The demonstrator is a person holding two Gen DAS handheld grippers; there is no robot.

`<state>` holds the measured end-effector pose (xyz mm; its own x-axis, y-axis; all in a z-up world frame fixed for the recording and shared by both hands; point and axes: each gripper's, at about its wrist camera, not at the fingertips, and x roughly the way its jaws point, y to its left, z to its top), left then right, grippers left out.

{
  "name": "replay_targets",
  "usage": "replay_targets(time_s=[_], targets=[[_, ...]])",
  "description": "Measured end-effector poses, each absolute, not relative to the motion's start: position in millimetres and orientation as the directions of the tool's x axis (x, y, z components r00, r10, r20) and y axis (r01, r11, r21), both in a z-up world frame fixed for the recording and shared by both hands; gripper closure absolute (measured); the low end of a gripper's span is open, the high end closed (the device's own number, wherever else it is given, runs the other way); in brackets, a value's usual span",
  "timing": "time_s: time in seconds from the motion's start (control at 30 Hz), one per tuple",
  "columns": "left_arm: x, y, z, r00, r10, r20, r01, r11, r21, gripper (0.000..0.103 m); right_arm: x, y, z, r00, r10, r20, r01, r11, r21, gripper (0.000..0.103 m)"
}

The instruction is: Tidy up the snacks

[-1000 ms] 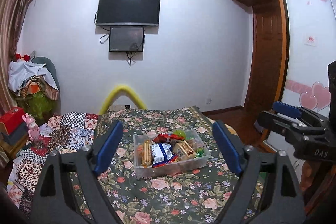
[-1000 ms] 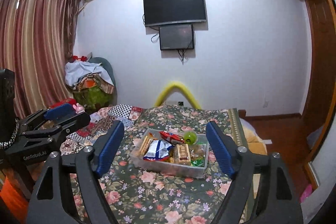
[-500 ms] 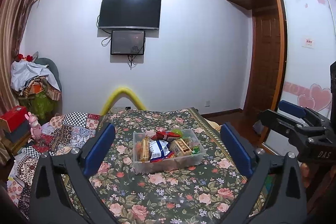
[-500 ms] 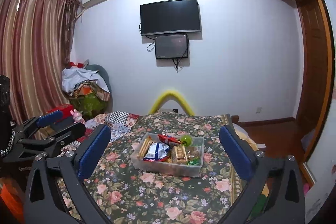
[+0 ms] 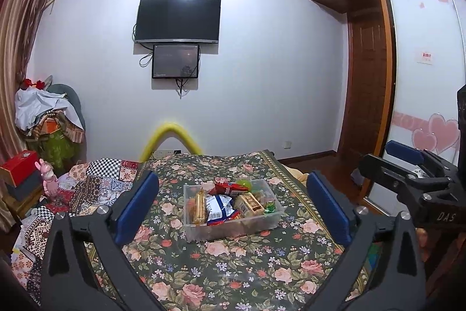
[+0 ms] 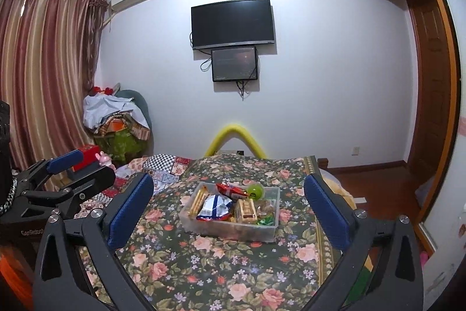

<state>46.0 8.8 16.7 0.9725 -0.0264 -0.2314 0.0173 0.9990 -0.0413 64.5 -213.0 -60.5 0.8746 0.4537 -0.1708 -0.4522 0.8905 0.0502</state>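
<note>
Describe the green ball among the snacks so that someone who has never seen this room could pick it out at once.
Below the wall-mounted TV, a clear plastic bin sits on the floral bedspread. The green ball lies at the bin's far side, right of the red snack packet. It is the only round, bright green item; the rest are wrapped packets.

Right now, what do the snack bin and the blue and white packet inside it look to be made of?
Snack bin: clear, slightly frosted plastic, likely rigid; its contents show through the walls. Blue and white packet: thin glossy plastic or foil film, judging by its crinkles and shine.
</note>
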Motion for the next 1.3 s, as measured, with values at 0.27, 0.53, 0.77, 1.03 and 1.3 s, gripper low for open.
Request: replay_targets(time_s=[0.27, 0.53, 0.77, 1.03, 1.3], targets=[[45.9, 6.8, 15.6, 0.971, -0.030, -0.236, 0.021, 0.999, -0.040, 0.000, 63.4, -213.5, -60.4, 0.875, 0.452, -0.173, -0.451, 0.891, 0.050, 0.000], [45.2, 5.5, 16.9, 0.971, -0.041, -0.236, 0.032, 0.999, -0.044, 0.000, 63.7, -213.6, -60.4, 0.875, 0.452, -0.173, -0.450, 0.891, 0.051, 0.000], [44.8, 7.4, 17.0, 0.969, -0.061, -0.241, 0.048, 0.997, -0.058, 0.000, 61.6, -214.4, -59.1, 0.878, 0.449, -0.167, -0.447, 0.893, 0.050, 0.000], [45.0, 4.5, 17.0, 0.966, -0.071, -0.248, 0.062, 0.997, -0.046, 0.000, 61.4, -215.5, -59.3, 0.879, 0.446, -0.168, -0.444, 0.894, 0.051, 0.000], [44.5, 2.8, 17.0, 0.965, -0.081, -0.249, 0.071, 0.996, -0.050, 0.000, 61.9, -216.1, -58.8, 0.879, 0.444, -0.173, -0.441, 0.896, 0.055, 0.000]])
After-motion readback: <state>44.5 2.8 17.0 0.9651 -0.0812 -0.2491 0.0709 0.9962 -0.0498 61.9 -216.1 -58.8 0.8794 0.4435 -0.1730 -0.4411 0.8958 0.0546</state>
